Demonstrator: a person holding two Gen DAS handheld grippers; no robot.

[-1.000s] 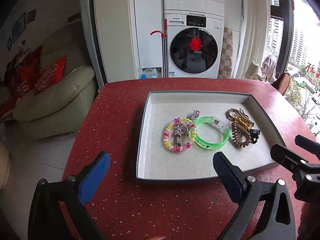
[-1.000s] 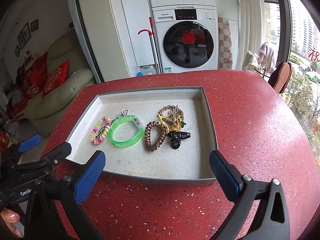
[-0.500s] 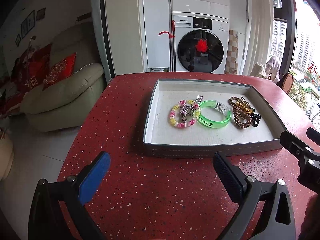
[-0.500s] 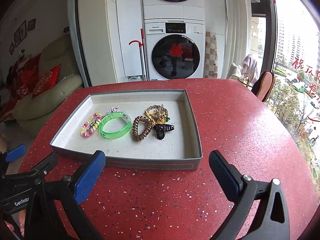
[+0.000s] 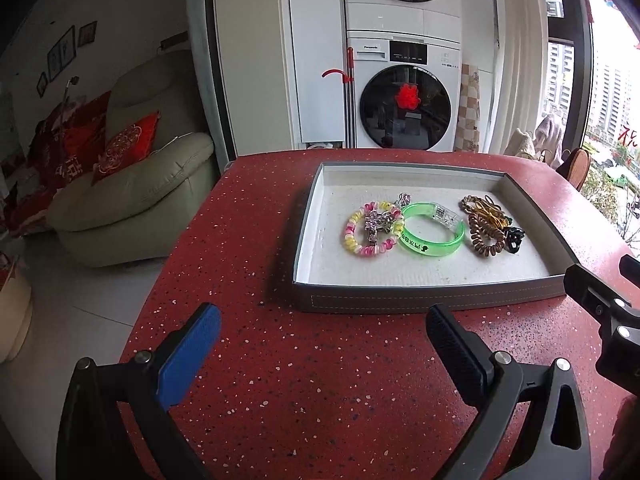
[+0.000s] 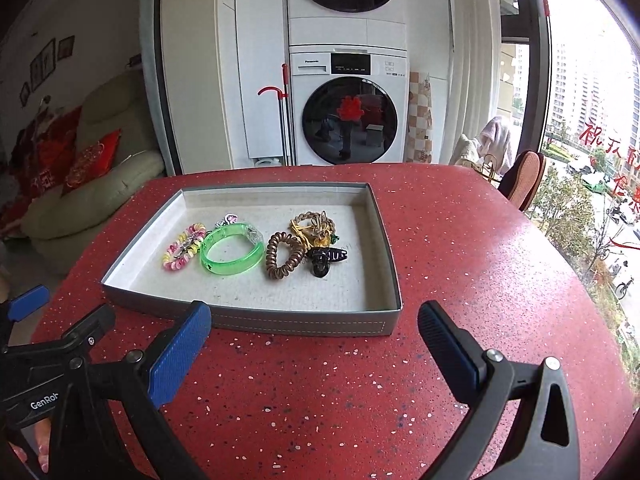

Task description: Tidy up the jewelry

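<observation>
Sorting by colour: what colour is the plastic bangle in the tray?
Translucent green bangle, clearest in the right wrist view.

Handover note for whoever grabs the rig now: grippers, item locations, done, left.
Left gripper: open, empty, over the red table short of the tray.
Right gripper: open, empty, likewise.
In the tray: pink-yellow coil bracelet, green bangle, brown coil tie, gold-brown tangle, black clip.
Done: every visible piece is in the tray.
Left: probably nothing; maybe separate touching pieces.
</observation>
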